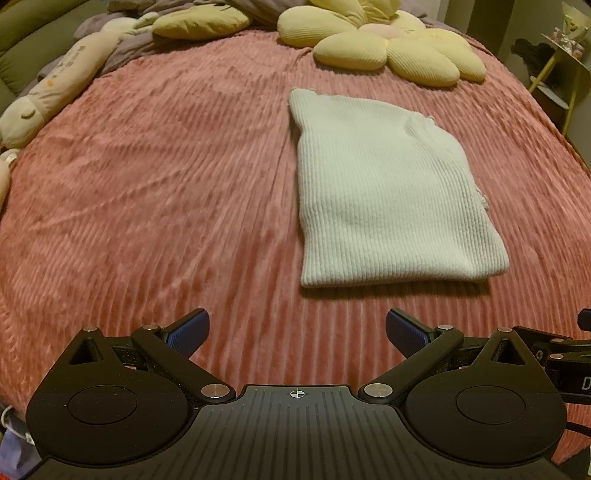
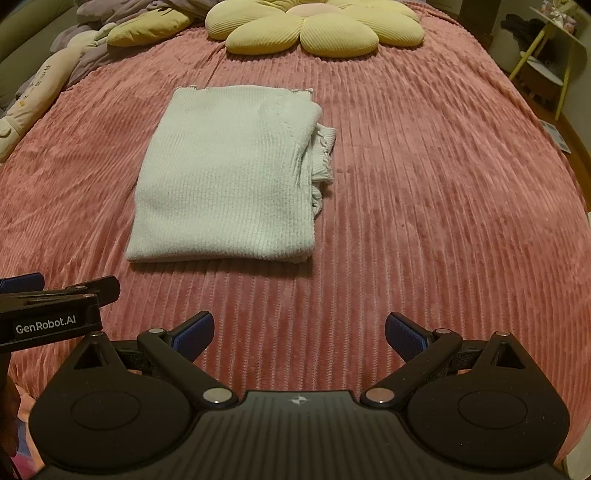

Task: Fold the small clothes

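A white ribbed knit garment (image 1: 388,192) lies folded into a flat rectangle on the pink ribbed bedspread (image 1: 166,184). It also shows in the right wrist view (image 2: 229,177), with frayed layered edges sticking out on its right side. My left gripper (image 1: 297,332) is open and empty, held above the bedspread short of the garment's near edge. My right gripper (image 2: 299,334) is open and empty, also short of the near edge. The left gripper's body (image 2: 51,314) shows at the left edge of the right wrist view.
A yellow flower-shaped cushion (image 2: 314,26) lies at the far end of the bed. A long cream plush toy (image 1: 55,88) and a yellow pillow (image 1: 199,22) lie at the far left. A yellow-legged side table (image 2: 546,55) stands beyond the bed's right edge.
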`<state>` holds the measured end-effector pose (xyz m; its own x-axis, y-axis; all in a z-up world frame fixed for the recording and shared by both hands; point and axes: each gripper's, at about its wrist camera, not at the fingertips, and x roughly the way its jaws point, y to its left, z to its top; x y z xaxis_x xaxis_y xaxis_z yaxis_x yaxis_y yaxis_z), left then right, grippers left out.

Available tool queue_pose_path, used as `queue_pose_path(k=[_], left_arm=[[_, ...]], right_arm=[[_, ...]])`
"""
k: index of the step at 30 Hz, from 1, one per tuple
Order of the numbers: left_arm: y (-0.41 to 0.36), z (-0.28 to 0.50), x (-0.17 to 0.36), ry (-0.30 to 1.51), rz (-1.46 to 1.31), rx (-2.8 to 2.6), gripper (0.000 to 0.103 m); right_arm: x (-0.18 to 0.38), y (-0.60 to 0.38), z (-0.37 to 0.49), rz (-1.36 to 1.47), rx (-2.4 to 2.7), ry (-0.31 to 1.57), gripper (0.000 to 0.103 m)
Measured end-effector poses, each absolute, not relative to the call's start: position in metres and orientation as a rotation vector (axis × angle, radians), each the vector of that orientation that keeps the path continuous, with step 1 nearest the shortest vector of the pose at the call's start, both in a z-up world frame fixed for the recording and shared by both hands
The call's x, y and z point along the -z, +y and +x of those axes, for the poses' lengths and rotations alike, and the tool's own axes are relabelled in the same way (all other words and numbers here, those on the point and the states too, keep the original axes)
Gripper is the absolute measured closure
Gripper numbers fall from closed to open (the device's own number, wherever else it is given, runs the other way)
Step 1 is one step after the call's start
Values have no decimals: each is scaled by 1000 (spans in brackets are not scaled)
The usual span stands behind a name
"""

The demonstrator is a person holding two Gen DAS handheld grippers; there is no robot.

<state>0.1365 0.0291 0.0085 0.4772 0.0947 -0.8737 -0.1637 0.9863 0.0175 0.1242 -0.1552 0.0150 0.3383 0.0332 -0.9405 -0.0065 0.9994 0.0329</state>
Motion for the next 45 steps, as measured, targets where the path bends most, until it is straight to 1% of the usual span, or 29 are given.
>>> queue_pose_path(k=[45], left_arm=[[27, 134, -13, 1062, -49, -163, 0]], right_arm=[[-23, -157, 123, 34, -18, 1213, 4]])
